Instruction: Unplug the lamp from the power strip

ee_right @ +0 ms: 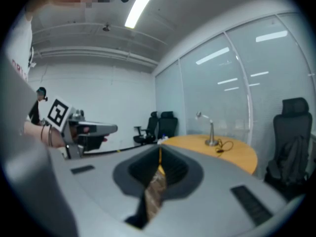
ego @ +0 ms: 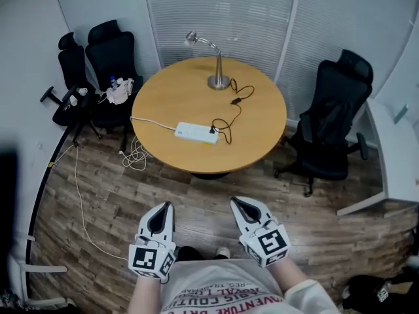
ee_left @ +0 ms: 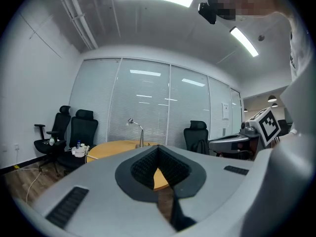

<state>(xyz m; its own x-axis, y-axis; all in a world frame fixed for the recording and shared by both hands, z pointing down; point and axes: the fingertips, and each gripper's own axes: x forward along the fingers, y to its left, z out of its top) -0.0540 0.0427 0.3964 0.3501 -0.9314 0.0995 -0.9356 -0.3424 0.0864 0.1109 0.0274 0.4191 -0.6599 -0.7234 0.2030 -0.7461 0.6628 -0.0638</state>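
While we stand short of the round table (ego: 262,120), we hold the left gripper (ego: 165,207) and right gripper (ego: 239,204) low, both with jaws pressed together on nothing. Near the table's far edge stands the lamp (ego: 218,65), its black cord (ego: 230,113) plugged into the white power strip (ego: 195,133).

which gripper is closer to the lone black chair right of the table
Right. The right gripper is short of the table, the chair ahead to its right. The left gripper is level with it but farther left.
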